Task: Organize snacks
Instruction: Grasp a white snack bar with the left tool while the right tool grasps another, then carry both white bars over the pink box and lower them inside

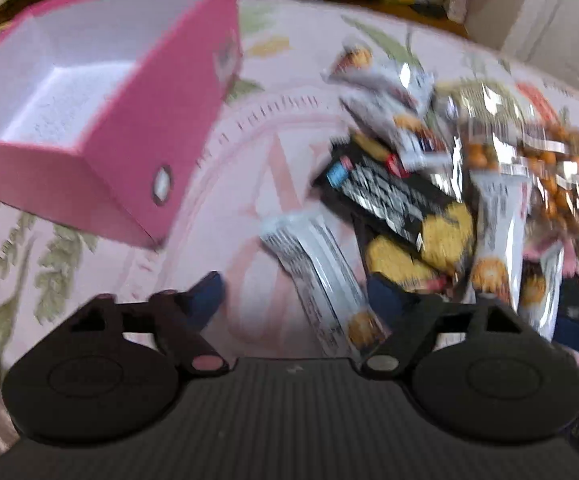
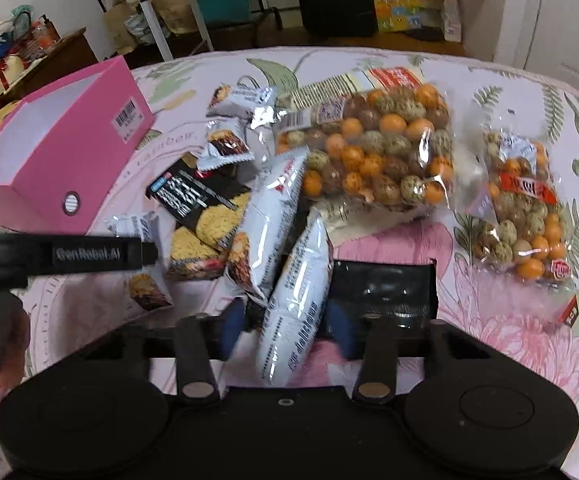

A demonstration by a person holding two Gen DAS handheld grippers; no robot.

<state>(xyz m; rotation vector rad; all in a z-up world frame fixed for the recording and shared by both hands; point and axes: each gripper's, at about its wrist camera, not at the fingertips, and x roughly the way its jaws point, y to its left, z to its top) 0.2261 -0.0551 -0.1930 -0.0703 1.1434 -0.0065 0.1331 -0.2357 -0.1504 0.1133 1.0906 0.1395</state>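
Two grippers over snack pile on floral cloth. Right gripper (image 2: 287,320) clamps white packet (image 2: 295,304). Left gripper (image 1: 301,300) half-wide around white bar (image 1: 321,280), contact unclear. Pink box (image 2: 49,160) beside pile.

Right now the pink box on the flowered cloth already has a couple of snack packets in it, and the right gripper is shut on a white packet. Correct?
Not quite. The pink box is empty: the left wrist view shows only its bare white inside. The rest holds: the right gripper is shut on a white packet, seen in the right wrist view.
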